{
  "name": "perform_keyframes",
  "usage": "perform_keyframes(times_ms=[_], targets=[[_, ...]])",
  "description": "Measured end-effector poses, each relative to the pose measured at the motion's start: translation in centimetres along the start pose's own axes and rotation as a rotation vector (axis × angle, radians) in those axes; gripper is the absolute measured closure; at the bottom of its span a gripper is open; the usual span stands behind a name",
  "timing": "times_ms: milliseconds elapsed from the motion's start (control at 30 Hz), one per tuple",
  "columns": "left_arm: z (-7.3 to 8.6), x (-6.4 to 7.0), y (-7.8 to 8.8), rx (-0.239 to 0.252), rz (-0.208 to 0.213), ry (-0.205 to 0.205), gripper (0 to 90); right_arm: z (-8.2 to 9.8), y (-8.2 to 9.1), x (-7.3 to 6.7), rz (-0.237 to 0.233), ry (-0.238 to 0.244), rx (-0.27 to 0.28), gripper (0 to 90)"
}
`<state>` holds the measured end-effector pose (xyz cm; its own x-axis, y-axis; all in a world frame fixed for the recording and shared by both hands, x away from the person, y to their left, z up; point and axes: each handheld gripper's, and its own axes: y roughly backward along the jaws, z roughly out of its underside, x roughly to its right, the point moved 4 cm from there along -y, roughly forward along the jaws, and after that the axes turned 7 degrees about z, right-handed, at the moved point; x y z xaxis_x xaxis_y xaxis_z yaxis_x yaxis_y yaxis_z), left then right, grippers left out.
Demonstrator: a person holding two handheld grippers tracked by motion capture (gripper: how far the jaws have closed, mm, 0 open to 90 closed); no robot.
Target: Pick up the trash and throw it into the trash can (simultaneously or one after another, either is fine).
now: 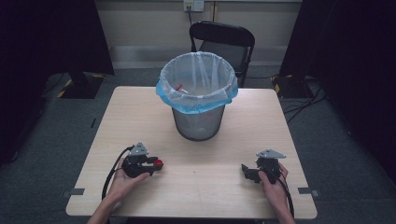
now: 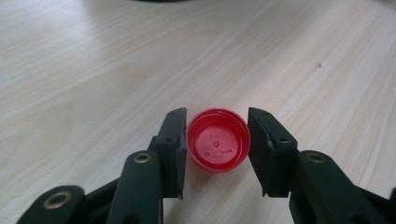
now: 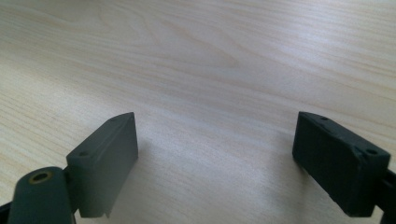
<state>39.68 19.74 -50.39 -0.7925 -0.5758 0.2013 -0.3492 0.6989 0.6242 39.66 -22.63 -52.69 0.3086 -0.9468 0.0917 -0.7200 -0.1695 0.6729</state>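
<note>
Both forearms in from the near edge, a gripper in each hand, low over the table.

The left hand (image 1: 122,179) holds the left gripper (image 1: 156,164) with its jaws pointing toward the right side of the high view, its cable looping back along the forearm; the jaws are drawn in and press on a red cap (image 2: 217,139) from both sides. The right hand (image 1: 273,183) holds the right gripper (image 1: 243,171) with its jaws turned toward the left one, standing wide apart with nothing between them, well apart from the left gripper.
</note>
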Motion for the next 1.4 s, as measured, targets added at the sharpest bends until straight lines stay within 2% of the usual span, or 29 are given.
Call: perform_keyframes(times_ms=[300,533,1000,1400], targets=[[-0.7,0.0,0.8,0.055,0.016,0.018,59.4,0.0,0.0,0.0,0.000,-0.001,0.000,13.5],[-1.2,-0.2,1.5,0.065,-0.002,0.004,59.4,0.0,0.0,0.0,0.000,0.000,0.000,13.5],[-3.0,-0.5,3.4,0.176,0.006,0.030,59.4,0.0,0.0,0.0,0.000,-0.001,-0.001,13.5],[-4.3,-0.4,4.9,0.218,-0.007,0.011,59.4,0.0,0.0,0.0,0.000,-0.001,0.000,13.5]])
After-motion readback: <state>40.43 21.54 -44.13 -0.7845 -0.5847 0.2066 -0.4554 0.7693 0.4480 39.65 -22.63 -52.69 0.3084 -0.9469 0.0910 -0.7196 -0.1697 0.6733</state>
